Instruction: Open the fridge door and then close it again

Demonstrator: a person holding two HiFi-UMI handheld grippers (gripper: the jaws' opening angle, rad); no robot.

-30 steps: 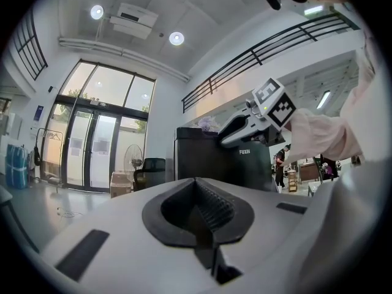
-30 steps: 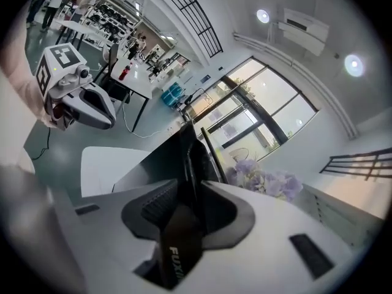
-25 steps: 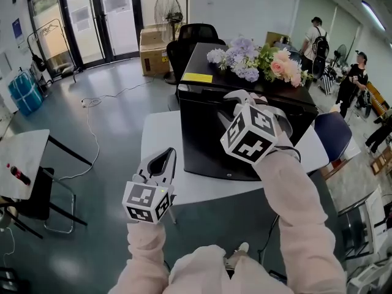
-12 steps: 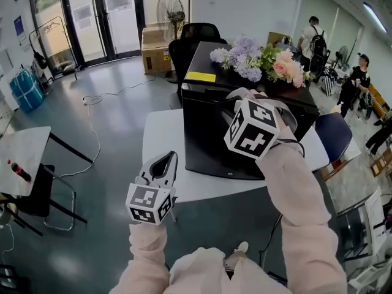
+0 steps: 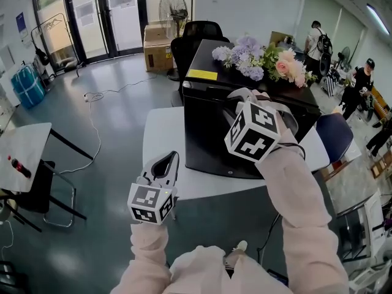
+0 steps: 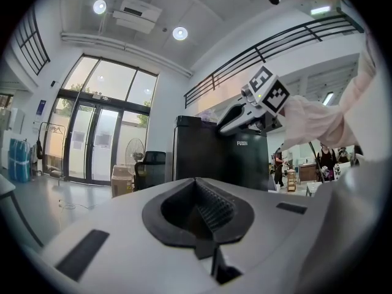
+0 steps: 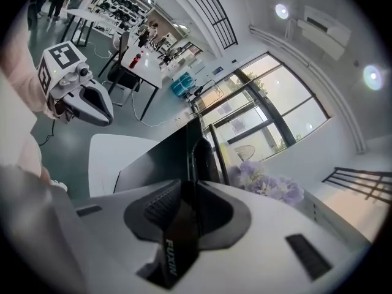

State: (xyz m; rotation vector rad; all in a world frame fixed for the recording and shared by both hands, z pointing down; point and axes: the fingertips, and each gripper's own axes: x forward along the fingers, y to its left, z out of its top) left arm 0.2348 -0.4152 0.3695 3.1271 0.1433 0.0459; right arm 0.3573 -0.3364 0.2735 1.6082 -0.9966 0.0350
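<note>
Right hand-held gripper [image 5: 231, 97] has just closed — clamped on fridge door [image 5: 208, 136] edge.

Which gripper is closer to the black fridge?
Right. The right gripper has just been closing its jaws onto the top front edge of the fridge. The left gripper hovers by the white table's front edge, shut and empty, apart from the fridge.

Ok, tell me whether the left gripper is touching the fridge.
No, the left gripper hangs over the white table, apart from the fridge, its jaws together on nothing.
</note>
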